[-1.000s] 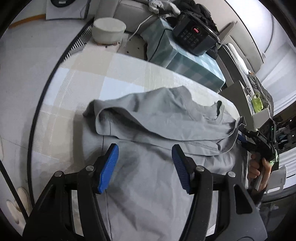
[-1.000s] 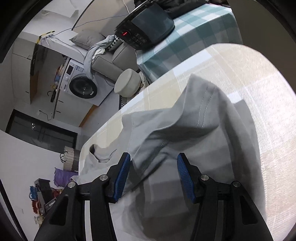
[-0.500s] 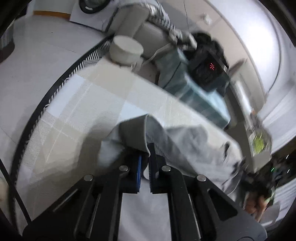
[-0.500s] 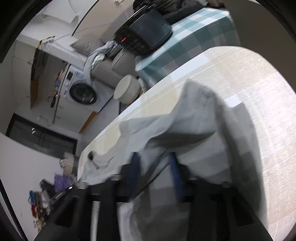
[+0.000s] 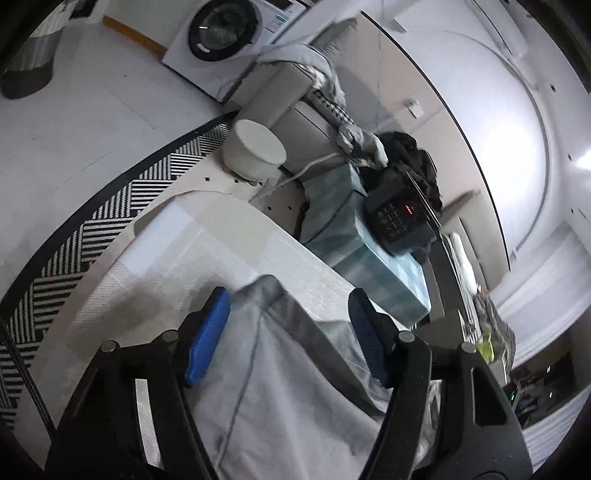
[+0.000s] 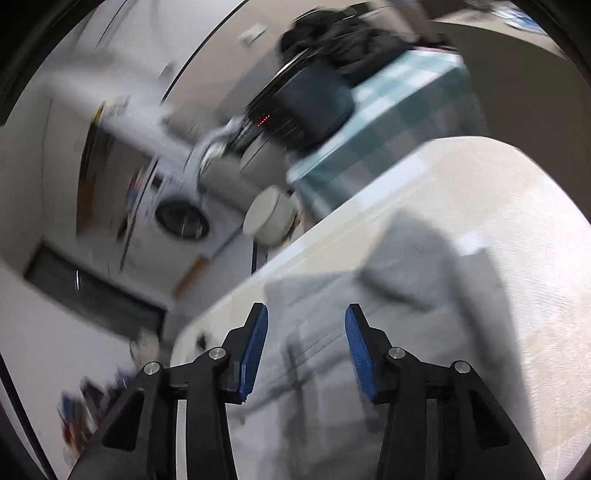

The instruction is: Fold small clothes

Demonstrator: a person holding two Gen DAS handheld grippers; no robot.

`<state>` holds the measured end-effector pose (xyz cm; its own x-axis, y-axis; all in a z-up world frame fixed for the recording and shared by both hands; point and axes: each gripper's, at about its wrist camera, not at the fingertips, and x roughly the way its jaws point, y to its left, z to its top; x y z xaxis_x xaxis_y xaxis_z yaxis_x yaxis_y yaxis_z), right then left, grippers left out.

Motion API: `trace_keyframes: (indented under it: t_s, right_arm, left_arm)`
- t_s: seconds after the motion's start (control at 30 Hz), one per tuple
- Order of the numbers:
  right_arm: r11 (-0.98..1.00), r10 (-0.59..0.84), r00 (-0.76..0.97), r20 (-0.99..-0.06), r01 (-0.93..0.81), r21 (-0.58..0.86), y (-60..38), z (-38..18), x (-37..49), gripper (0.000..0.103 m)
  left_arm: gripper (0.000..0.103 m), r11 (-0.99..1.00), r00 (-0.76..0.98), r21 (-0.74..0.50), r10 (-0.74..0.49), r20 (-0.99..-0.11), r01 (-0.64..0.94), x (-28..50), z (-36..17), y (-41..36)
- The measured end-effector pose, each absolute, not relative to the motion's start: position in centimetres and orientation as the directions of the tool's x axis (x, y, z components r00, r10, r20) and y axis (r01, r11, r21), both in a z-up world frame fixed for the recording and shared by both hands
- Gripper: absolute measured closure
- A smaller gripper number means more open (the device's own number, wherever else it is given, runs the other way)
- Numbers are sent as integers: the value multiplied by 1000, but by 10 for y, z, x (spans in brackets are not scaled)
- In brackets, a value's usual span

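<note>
A grey garment (image 5: 288, 391) lies on the table with the pale checked cloth (image 5: 192, 251). In the left wrist view my left gripper (image 5: 290, 338) is open, its blue pads either side of a raised fold of the grey cloth, not pinching it. In the right wrist view, which is motion-blurred, my right gripper (image 6: 304, 352) is open above the same garment (image 6: 402, 295), whose far edge is bunched up. Nothing is held in either gripper.
Beyond the table stand a white round stool (image 5: 255, 153), a teal checked cover (image 5: 373, 266) with a black appliance (image 5: 400, 218) showing a red display, a sofa with clothes (image 5: 317, 85), a washing machine (image 5: 221, 33), and a striped rug (image 5: 110, 206).
Both grippers shut on the garment half a second ago and have now opened and let go. Both cameras have tilted up and swung, and the cloth lies refolded beneath them.
</note>
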<state>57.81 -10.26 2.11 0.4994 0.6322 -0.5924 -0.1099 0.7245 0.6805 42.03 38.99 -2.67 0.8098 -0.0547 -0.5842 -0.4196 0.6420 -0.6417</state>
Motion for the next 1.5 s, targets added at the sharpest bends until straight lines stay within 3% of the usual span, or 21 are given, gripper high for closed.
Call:
trace_keyframes:
  t_s: [0.1, 0.2, 0.3, 0.47, 0.57, 0.67, 0.77, 0.97, 1.1, 1.23, 1.33, 1.5]
  right_arm:
    - [703, 695, 376, -613, -178, 688, -75, 16, 575, 58]
    - [635, 772, 180, -609, -228, 738, -41, -1, 572, 58]
    - [592, 805, 121, -581, -229, 773, -17, -14, 568, 58]
    - [577, 778, 369, -509, -96, 811, -33, -17, 567, 57]
    - [617, 707, 461, -537, -30, 787, -56, -15, 566, 56]
    - [622, 724, 403, -559, -33, 782, -58, -11, 568, 56]
    - [663, 733, 318, -601, -141, 735, -37, -1, 568, 56]
    - [704, 685, 188, -704, -421, 573, 29, 9, 540, 56]
    - [693, 670, 182, -720, -502, 518, 43, 13, 525, 56]
    - [743, 660, 285, -696, -389, 545, 18, 13, 535, 56]
    - [781, 621, 338, -707, -341, 523, 1, 16, 543, 56]
    - [754, 628, 313, -712, -468, 460, 17, 29, 529, 56]
  left_arm:
    - [40, 708, 742, -580, -119, -660, -402, 437, -20, 375]
    - [40, 773, 637, -559, -273, -721, -301, 454, -25, 343]
    - [40, 805, 570, -550, -350, -743, -223, 467, -35, 316]
    - [40, 784, 642, -524, -220, -735, -331, 460, -39, 323]
    - [40, 742, 704, -523, -98, -703, -419, 444, -34, 349]
    - [40, 725, 708, -541, -103, -698, -427, 440, -31, 363]
    - [40, 787, 697, -526, -179, -695, -321, 442, -20, 349]
    - [40, 939, 558, -334, -236, -796, -79, 464, -27, 265]
    - [40, 949, 580, -282, -153, -800, -140, 471, -39, 257]
    - [40, 891, 650, -352, -89, -755, -287, 467, -41, 285]
    - [40, 874, 642, -323, -16, -766, -363, 462, -37, 301]
    - [40, 921, 646, -307, -86, -759, -238, 460, -18, 285]
